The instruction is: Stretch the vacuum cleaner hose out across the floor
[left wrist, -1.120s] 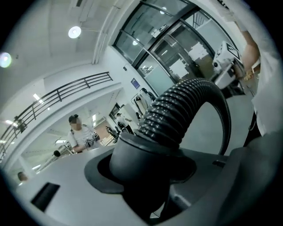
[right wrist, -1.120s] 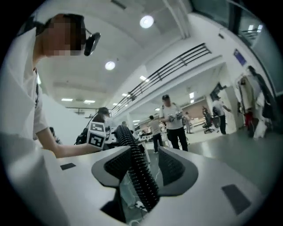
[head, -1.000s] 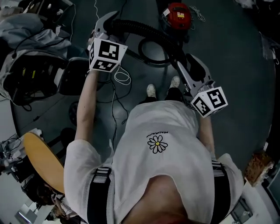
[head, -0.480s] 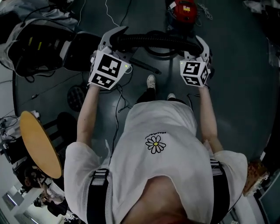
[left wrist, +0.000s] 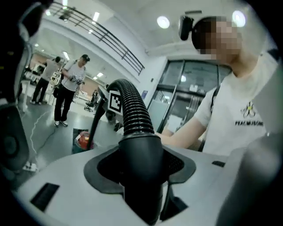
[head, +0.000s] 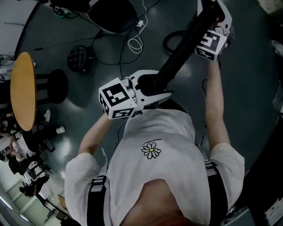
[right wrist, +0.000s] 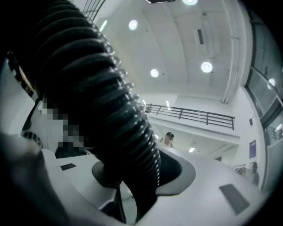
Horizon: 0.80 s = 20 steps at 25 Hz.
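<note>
The black vacuum hose (head: 181,48) runs taut on a diagonal between my two grippers, above the dark floor. My left gripper (head: 152,90) is close in front of the person's chest, shut on the hose's smooth end cuff (left wrist: 141,163). Its jaws have just been closing with that cuff between them. The ribbed part (left wrist: 132,110) rises away from it. My right gripper (head: 211,17) is stretched out at the far upper right, shut on the ribbed hose (right wrist: 110,110). A further loop of hose (head: 170,42) lies on the floor beyond. The red vacuum cleaner (left wrist: 82,139) stands on the floor.
A round wooden table (head: 22,90) and a black stool (head: 57,84) stand at the left. A white cable (head: 137,42) lies coiled on the floor near a black chair (head: 110,13). Other people (left wrist: 70,88) stand in the hall.
The left gripper swung from the far left in toward the body, rolling over. The right gripper rose and reached out to the upper right. The hose between them went from level to diagonal.
</note>
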Each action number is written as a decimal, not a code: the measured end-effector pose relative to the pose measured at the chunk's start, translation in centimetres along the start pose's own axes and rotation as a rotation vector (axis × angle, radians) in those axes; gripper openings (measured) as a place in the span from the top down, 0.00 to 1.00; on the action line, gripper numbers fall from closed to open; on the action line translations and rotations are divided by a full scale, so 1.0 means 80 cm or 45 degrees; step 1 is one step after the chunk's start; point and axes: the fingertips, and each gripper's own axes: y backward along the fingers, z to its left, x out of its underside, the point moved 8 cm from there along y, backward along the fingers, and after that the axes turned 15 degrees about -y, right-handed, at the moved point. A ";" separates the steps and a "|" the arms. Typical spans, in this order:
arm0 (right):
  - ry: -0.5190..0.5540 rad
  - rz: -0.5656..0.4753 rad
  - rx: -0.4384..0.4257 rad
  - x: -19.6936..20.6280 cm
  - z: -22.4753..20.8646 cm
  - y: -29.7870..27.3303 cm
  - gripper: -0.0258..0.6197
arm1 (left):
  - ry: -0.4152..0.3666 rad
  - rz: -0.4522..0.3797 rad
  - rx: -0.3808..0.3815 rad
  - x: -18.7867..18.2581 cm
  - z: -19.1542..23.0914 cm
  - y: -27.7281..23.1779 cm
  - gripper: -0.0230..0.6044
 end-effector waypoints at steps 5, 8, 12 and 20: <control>-0.122 -0.166 -0.254 -0.090 0.059 0.045 0.68 | 0.130 -0.336 0.093 -0.036 -0.069 0.093 0.60; -0.127 -0.194 -0.426 -0.108 0.091 0.059 0.68 | 0.034 -0.416 0.156 -0.041 -0.076 0.147 0.60; -0.121 -0.268 -0.601 -0.179 0.134 0.098 0.68 | -0.250 -0.231 0.193 -0.034 -0.120 0.172 0.60; 0.312 -0.112 -0.887 -0.212 0.251 0.203 0.68 | 0.046 -0.517 0.227 0.041 -0.156 0.320 0.60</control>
